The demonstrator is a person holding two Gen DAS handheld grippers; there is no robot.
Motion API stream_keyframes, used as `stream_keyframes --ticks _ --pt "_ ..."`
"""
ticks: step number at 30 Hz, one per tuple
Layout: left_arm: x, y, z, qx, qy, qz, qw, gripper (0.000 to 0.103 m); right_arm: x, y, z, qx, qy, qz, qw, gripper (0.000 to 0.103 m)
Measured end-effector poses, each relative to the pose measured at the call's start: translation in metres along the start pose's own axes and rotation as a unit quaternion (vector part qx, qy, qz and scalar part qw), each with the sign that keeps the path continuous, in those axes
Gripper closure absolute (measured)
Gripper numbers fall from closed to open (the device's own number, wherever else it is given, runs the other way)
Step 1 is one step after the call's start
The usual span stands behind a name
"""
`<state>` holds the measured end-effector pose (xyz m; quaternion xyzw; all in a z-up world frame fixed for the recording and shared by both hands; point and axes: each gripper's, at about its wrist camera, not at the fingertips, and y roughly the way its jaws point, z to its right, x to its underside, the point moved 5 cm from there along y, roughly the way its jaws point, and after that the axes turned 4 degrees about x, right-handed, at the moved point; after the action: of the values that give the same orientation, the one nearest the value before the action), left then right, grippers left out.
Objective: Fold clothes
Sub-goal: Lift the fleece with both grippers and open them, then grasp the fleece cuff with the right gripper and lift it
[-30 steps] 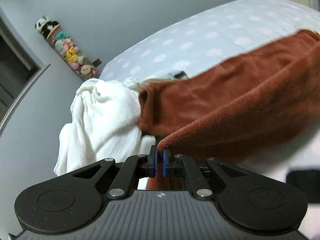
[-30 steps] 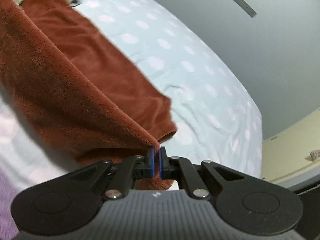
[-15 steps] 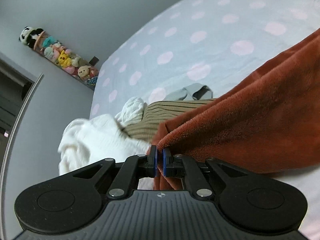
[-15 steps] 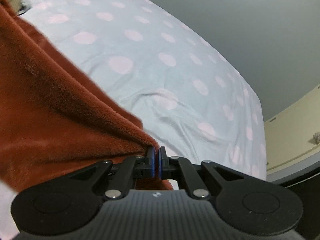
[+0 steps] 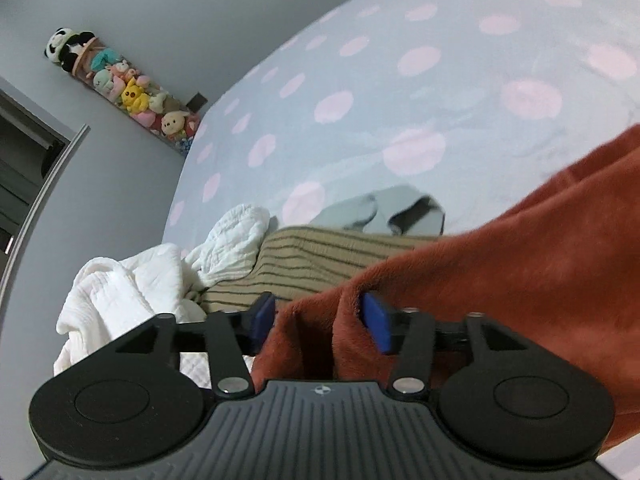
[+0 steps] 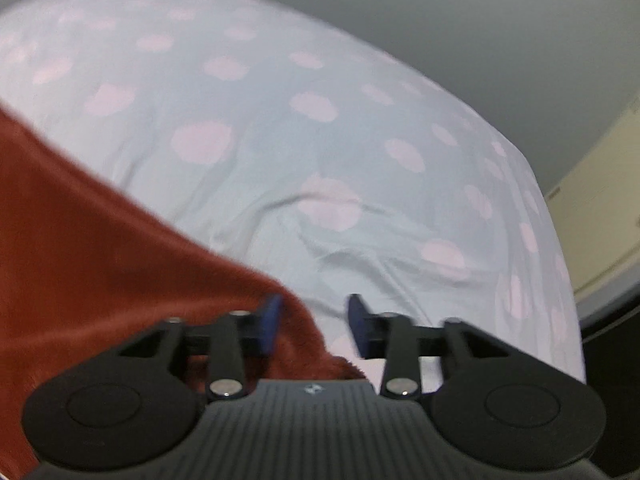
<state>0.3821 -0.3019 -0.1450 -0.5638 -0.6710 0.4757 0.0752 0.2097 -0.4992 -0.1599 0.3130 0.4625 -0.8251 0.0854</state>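
A rust-brown fleece garment lies across the bed, filling the right of the left wrist view and the left of the right wrist view. My left gripper has its jaws opening, with a corner of the fleece loose between the blue pads. My right gripper is opening too; the other fleece corner lies beside its left pad, and the right pad stands free over the sheet.
The bed has a pale blue sheet with pink dots. Left of the fleece lie a tan striped garment, crumpled white clothes and a grey piece. Plush toys line the far wall.
Both grippers came down toward the bed with the fleece pinched at its corners, then their jaws parted and let the corners go. The fleece now rests lower on the sheet.
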Motion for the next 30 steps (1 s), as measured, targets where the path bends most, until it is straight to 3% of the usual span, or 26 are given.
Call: stream_keyframes --ticks 7,14,18,20,24,27,29,30 --pt "0.001 -0.053 -0.013 0.018 -0.062 0.05 0.9967 0.043 0.027 -0.053 0.044 -0.033 0.164 0.012 0.986 0.055" --pt "0.031 -0.107 0.011 0.076 -0.098 0.062 0.9904 0.042 0.108 -0.086 0.048 -0.078 0.311 -0.015 0.947 0.043" --pt "0.058 -0.121 0.043 0.115 -0.112 0.046 0.9859 0.042 0.155 -0.091 0.034 -0.105 0.422 -0.028 0.9 0.039" --pt "0.072 -0.126 0.062 0.135 -0.123 0.038 0.9825 0.042 0.174 -0.085 0.025 -0.131 0.484 -0.029 0.865 0.036" --pt "0.098 -0.129 0.093 0.175 -0.162 0.026 0.9708 0.042 0.192 -0.072 0.011 -0.166 0.568 -0.011 0.806 0.032" --pt "0.116 -0.123 0.11 0.199 -0.191 0.007 0.9612 0.042 0.198 -0.056 0.008 -0.192 0.632 0.004 0.751 0.026" --pt "0.127 -0.116 0.117 0.197 -0.209 -0.012 0.9579 0.042 0.2 -0.045 0.003 -0.199 0.65 0.005 0.733 0.026" --pt "0.132 -0.114 0.118 0.194 -0.223 -0.021 0.9552 0.042 0.2 -0.039 0.001 -0.2 0.652 0.008 0.731 0.027"
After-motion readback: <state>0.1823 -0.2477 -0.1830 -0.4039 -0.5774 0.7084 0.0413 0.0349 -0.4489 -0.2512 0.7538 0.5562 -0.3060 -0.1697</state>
